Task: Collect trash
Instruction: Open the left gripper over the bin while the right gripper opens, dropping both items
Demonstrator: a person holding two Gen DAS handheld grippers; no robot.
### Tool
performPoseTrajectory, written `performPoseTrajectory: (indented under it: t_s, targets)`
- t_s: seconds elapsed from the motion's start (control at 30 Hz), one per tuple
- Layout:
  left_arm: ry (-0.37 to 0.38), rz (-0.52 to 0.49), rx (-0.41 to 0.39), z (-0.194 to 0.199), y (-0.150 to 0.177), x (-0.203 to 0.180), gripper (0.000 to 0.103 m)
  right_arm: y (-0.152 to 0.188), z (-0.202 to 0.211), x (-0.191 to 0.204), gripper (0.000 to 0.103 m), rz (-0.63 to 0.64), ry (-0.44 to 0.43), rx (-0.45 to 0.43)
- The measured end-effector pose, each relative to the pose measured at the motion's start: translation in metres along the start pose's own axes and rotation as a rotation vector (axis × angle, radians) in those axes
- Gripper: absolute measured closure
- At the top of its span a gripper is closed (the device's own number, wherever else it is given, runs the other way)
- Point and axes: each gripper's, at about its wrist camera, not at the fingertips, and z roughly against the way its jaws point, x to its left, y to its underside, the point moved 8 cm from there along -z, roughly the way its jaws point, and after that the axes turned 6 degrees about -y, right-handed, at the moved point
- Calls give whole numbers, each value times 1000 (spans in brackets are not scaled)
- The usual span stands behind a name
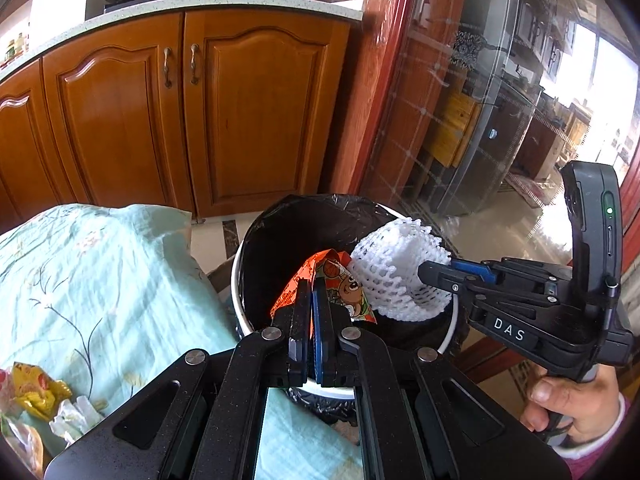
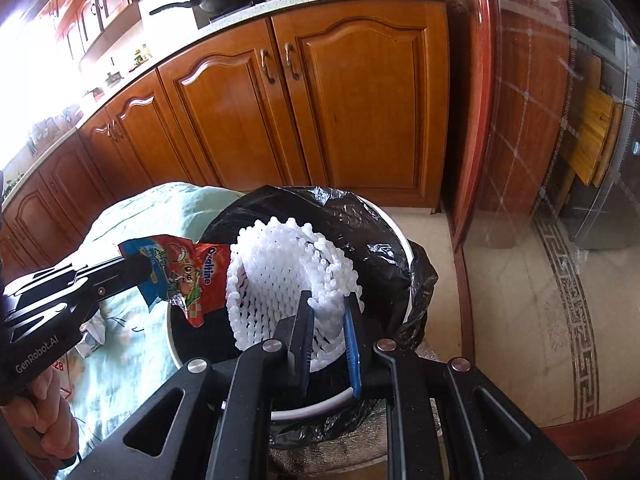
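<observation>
A white bin (image 1: 240, 320) (image 2: 404, 248) lined with a black bag stands beside the table. My left gripper (image 1: 311, 286) (image 2: 140, 270) is shut on an orange snack wrapper (image 1: 340, 284) (image 2: 192, 276) and holds it over the bin's mouth. My right gripper (image 2: 328, 300) (image 1: 426, 272) is shut on a white foam fruit net (image 2: 280, 272) (image 1: 396, 268) and holds it over the bin too, next to the wrapper.
A table with a pale green floral cloth (image 1: 88, 272) (image 2: 132, 220) lies left of the bin, with more wrappers (image 1: 36, 392) at its near left. Wooden kitchen cabinets (image 1: 200, 112) stand behind. A red-framed glass door (image 1: 480, 100) is on the right.
</observation>
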Motion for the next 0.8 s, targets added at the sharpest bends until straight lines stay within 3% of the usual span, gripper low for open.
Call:
performPoseTrajectory:
  t_s: [0.07, 0.2, 0.23, 0.3, 0.47, 0.5, 0.67, 0.73, 0.8]
  targets:
    - [2, 5, 15, -3, 2, 1, 102, 0, -3, -1, 85, 2, -2, 9]
    - [4, 17, 31, -6, 2, 2, 90, 0, -6, -1, 77, 0, -7, 21]
    - [3, 22, 31, -4, 3, 2, 81, -1, -7, -1, 69, -4, -13, 19]
    - [5, 33, 21, -1, 4, 3, 74, -1, -5, -2, 58, -10, -17, 10]
    - [15, 76, 1, 18, 12, 15, 72, 1, 6, 3, 55, -34, -39, -25]
    - [13, 88, -7, 23, 15, 19, 68, 2, 10, 5, 54, -41, -51, -36]
    - [-21, 153, -59, 58, 35, 46, 53, 8, 29, 22, 13, -82, -124, -123]
    - [-37, 188, -75, 71, 45, 59, 42, 12, 34, 32, 9, -93, -156, -149]
    - [-55, 224, -91, 85, 56, 74, 39, 17, 37, 43, 6, -104, -181, -162]
